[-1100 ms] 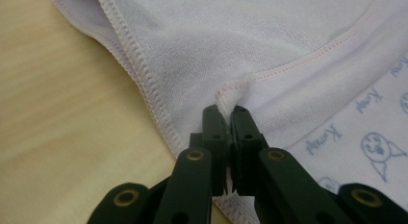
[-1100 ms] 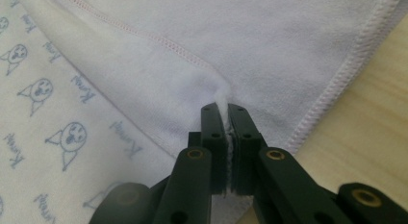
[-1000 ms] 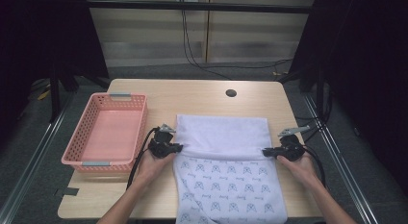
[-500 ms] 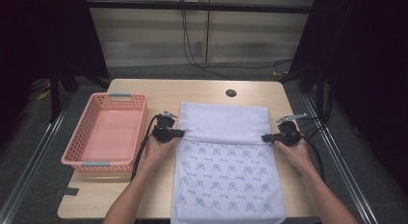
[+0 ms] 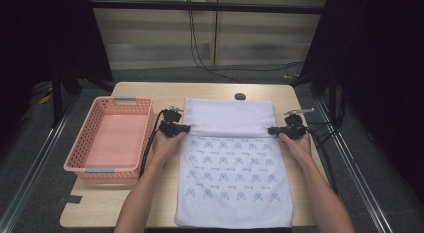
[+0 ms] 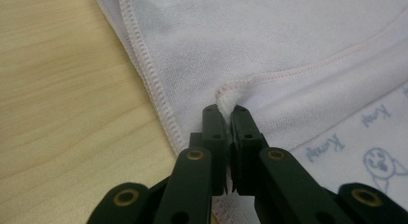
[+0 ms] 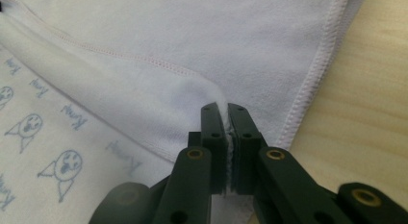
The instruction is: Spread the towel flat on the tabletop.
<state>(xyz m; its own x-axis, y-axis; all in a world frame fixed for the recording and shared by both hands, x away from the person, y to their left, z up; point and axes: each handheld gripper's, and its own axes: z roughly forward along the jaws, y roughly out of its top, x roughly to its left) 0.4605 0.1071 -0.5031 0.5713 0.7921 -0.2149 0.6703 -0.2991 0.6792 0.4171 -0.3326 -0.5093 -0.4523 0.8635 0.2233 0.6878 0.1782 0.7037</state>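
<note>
From above, the white printed towel (image 5: 234, 168) lies flat on the wooden surface (image 5: 150, 95), its far part folded over, beside a pink basket (image 5: 111, 138). Left gripper (image 5: 181, 128) and right gripper (image 5: 274, 130) sit at the fold's ends.

Left gripper view: jaws pressed together, pinching the towel's hem (image 6: 230, 92).

Right gripper view: jaws likewise clamped on the fold's edge (image 7: 219, 101).

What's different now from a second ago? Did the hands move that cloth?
Yes. Both grippers, left and right, kept their pinch on the towel's folded edge and carried it toward the table's far side, spreading more of the printed side flat. Nothing was let go. The pink basket and the table stayed as they were.
</note>
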